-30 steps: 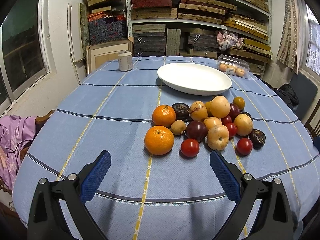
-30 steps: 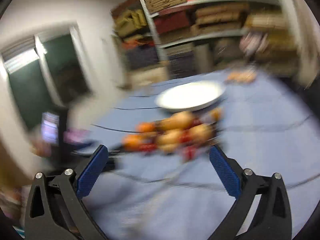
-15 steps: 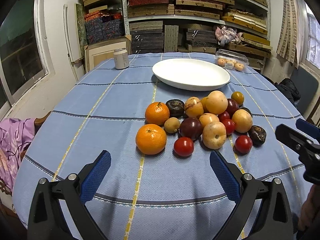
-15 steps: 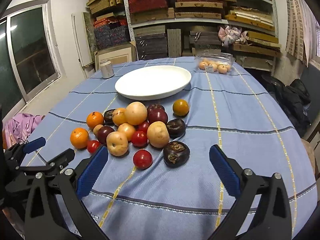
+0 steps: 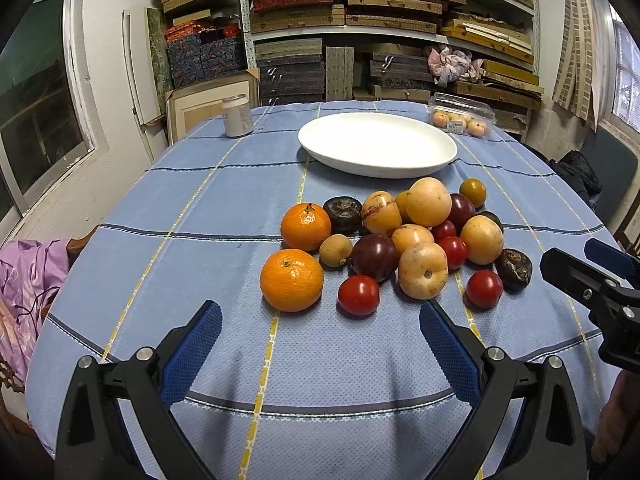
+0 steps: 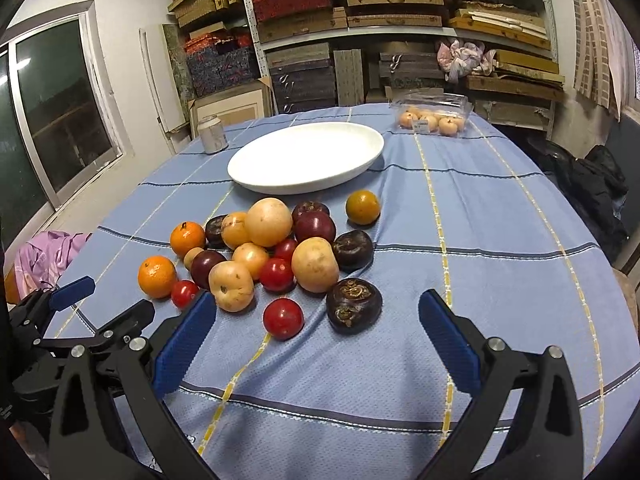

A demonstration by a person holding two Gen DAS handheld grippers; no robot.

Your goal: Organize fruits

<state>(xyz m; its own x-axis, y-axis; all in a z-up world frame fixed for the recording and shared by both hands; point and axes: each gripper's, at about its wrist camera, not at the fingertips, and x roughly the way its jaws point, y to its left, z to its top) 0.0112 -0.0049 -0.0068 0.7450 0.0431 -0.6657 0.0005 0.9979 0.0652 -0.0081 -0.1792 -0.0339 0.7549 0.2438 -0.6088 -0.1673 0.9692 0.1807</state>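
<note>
A heap of fruit lies mid-table on the blue cloth: two oranges (image 5: 291,280), red tomatoes (image 5: 359,295), pale yellow round fruits (image 5: 423,271), dark plums (image 5: 375,257) and dark brown fruits (image 6: 354,305). Behind the heap sits an empty white oval plate (image 5: 377,144) (image 6: 306,157). My left gripper (image 5: 320,328) stands open just short of the near orange and tomato. My right gripper (image 6: 318,322) is open too, near a red tomato (image 6: 283,318) and the dark brown fruit. Neither holds anything.
A white can (image 5: 237,116) stands at the back left. A clear plastic box of small fruits (image 6: 434,115) sits at the back right. Shelves of boxes fill the wall behind. Purple cloth (image 5: 28,280) lies off the table's left edge, a dark chair with a bag to the right.
The left view has crept closer to the fruit. The right gripper swung in from a blurred sweep and now faces the heap, appearing at the left view's right edge. Both stay open.
</note>
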